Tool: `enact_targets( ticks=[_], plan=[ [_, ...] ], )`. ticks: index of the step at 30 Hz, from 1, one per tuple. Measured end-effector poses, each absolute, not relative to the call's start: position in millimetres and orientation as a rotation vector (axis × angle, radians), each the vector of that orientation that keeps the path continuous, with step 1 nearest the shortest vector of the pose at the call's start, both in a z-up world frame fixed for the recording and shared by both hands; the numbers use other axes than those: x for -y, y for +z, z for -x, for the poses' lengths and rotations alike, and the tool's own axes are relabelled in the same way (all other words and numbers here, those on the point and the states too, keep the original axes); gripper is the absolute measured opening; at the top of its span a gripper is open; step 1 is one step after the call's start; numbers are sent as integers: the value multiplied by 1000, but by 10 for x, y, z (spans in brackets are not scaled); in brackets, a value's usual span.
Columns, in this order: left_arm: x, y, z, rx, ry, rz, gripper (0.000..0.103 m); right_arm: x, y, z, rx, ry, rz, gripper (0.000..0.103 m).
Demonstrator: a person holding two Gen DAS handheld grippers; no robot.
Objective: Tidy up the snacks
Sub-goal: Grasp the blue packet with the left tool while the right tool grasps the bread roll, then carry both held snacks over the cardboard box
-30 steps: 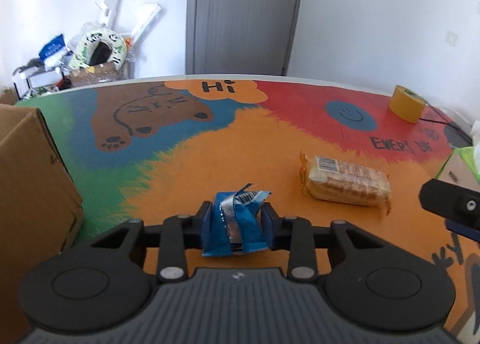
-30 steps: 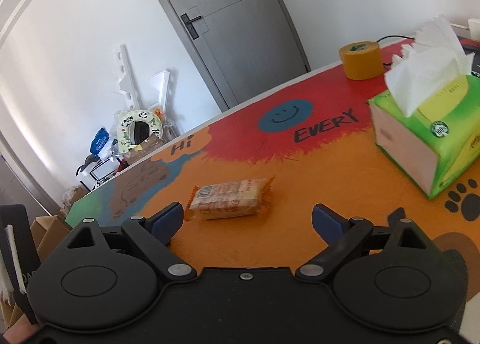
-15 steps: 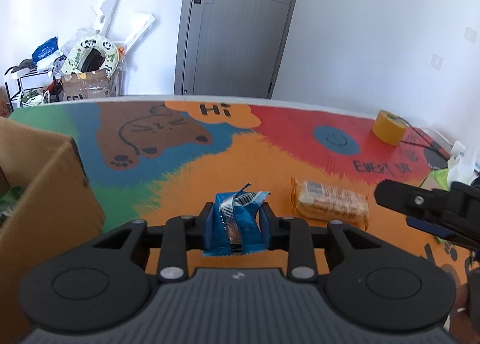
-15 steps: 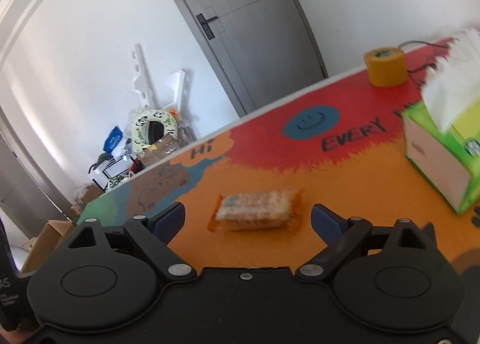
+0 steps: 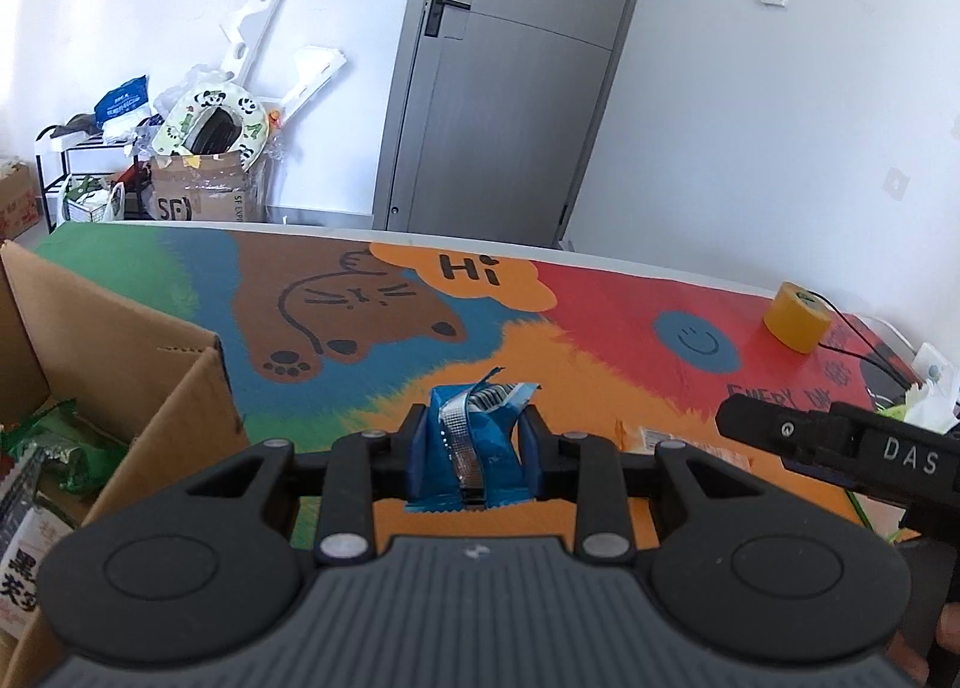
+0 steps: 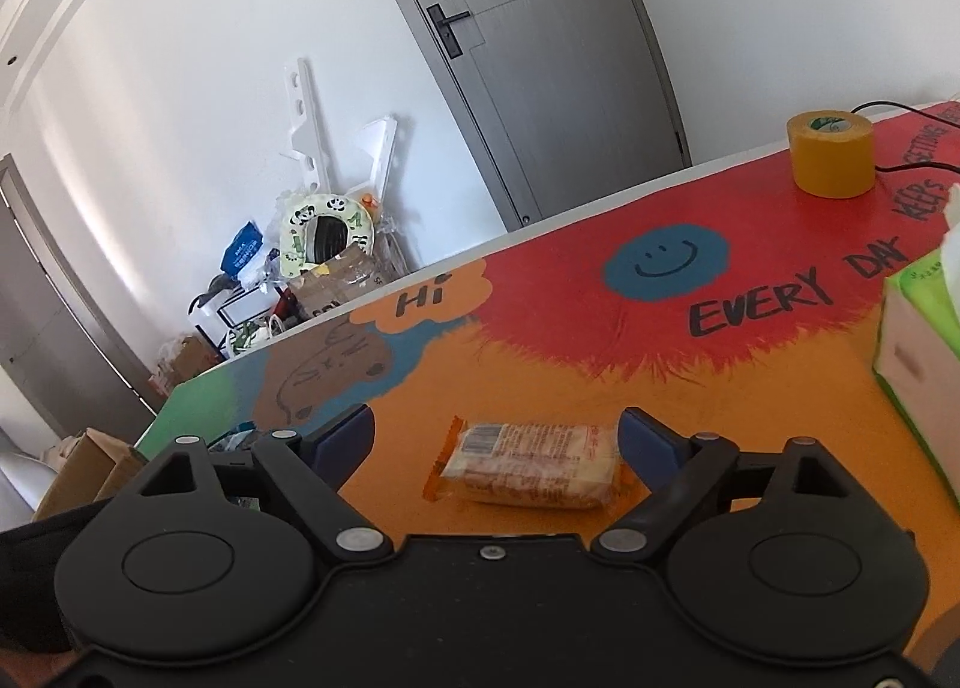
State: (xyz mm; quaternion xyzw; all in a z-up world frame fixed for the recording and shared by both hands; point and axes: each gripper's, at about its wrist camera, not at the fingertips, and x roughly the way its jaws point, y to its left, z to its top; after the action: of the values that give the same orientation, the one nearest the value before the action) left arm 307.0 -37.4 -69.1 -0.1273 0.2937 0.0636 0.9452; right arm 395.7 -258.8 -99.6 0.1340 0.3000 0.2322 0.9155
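Note:
My left gripper [image 5: 474,430] is shut on a crumpled blue snack packet [image 5: 474,448], held above the colourful table mat [image 5: 360,328]. An open cardboard box [image 5: 120,364] stands at the left, with several snack packs [image 5: 36,448] inside. An orange-edged cracker packet [image 6: 528,466] lies flat on the mat between the blue pads of my right gripper [image 6: 498,439]. Its jaws stand wide and are closing, and the pads are clear of the packet. In the left wrist view the right gripper [image 5: 840,442] reaches in from the right and hides most of the cracker packet [image 5: 648,439].
A yellow tape roll [image 6: 831,154] stands at the far right of the table, with a black cable behind it. A green tissue box [image 6: 924,364] sits at the right edge. Clutter and a grey door lie beyond the table.
The left gripper has risen with the blue packet and swung left, so the box's inside shows. The right gripper has moved in over the cracker packet, which now lies between its fingers.

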Motion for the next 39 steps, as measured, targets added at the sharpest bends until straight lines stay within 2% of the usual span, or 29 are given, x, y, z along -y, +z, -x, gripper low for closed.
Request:
enact_targets(
  ticks=[13,20,22,26,28,30,39],
  plan=[
    [276,-759,-3081,-611,123,292,30,2285,-1131,-4228,-657,531,-193,88],
    [270,-770,-3036,-610,118,305,30,2225,-1155,-3998,-662,528,-66,85],
    [273,-767,-3001,-608,114,303,30,2222,-1194,-3991,-696,513,-53,72],
    [248,-739,-2933,-603,115,305,30,2241,-1249,-4011,-722,494,-49,57],
    [226,-722,-2896,-602,118,309,30,2217,-1251,-3976,-727,485,-27,45],
    [216,-709,-2862,-601,117,314,30,2221,-1252,-3927,-733,483,-24,37],
    [264,-628,-2670,-590,72,313,30,2359,-1177,-3464,-698,446,-83,36]
  ],
)
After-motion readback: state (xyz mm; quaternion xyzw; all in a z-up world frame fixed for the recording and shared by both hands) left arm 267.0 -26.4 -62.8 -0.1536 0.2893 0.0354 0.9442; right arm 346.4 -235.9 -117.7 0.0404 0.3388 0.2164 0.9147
